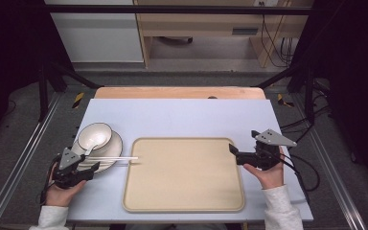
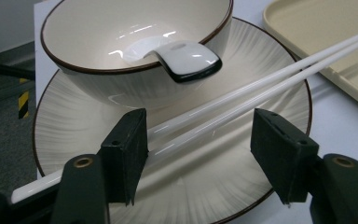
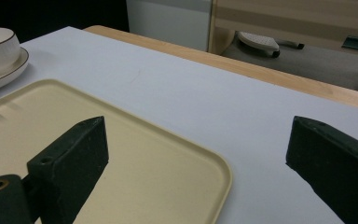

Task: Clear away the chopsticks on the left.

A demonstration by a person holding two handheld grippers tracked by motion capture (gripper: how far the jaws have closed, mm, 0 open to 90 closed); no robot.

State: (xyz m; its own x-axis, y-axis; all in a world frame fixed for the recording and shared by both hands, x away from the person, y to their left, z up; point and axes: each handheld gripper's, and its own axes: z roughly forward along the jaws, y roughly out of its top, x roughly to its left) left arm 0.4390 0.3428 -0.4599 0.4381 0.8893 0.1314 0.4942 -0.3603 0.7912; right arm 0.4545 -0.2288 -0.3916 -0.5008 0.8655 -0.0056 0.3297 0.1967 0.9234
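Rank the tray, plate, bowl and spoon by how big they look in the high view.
1. Tray, largest by far.
2. Plate.
3. Bowl, sitting on the plate.
4. Spoon, resting in the bowl, smallest.

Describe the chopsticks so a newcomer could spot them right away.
Start at the big beige tray in the middle of the table, then look to its left edge, where a ribbed plate carries a bowl. The chopsticks are the white pair lying across that plate's near side, tips reaching onto the tray: the scene's long thin rods, passing between the left gripper's jaws.
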